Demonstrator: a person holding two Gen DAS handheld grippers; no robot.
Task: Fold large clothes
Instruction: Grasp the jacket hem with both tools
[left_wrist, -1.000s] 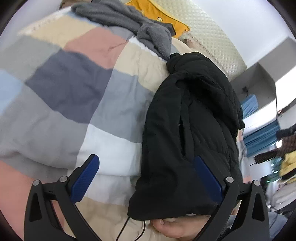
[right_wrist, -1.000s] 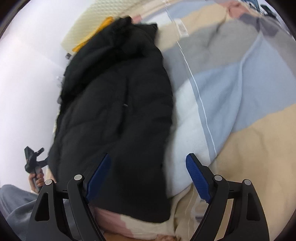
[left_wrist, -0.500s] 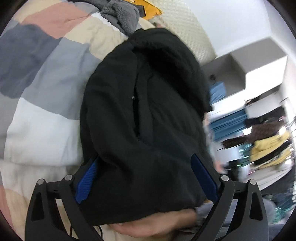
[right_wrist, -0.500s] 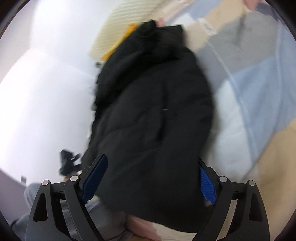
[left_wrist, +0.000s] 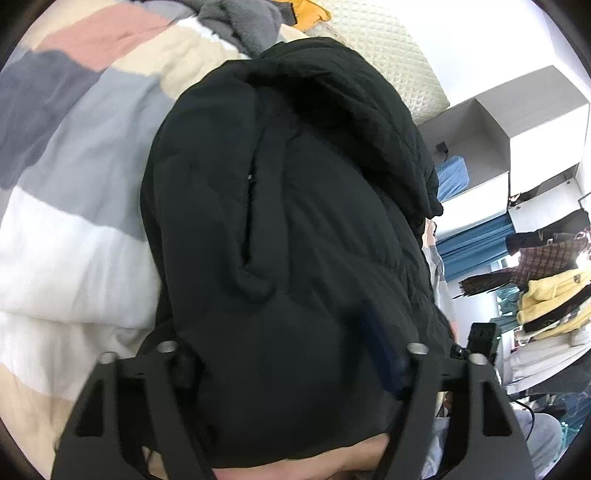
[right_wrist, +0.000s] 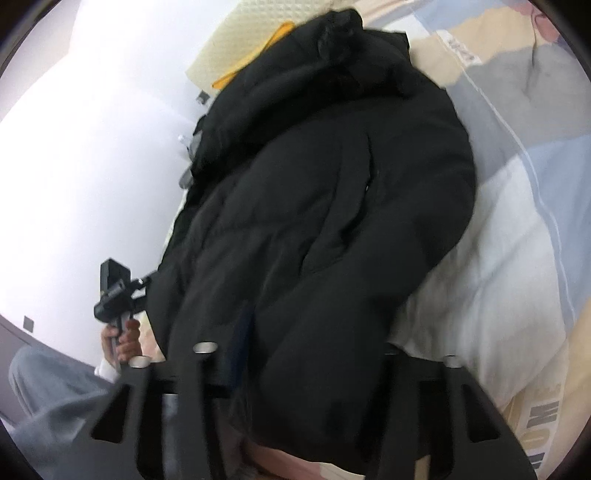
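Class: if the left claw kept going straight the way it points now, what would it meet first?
The black jacket. The left claw already straddles its near hem, so the padded cloth lies right ahead, with the patchwork quilt probably beneath it.

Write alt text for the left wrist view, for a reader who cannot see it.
A black padded jacket fills the middle of the picture and lies on a quilt with patches of grey, white, beige and pink. The left gripper reaches from below around the jacket's near end, and the cloth covers its left finger. Clothes hang on a rack at the right.
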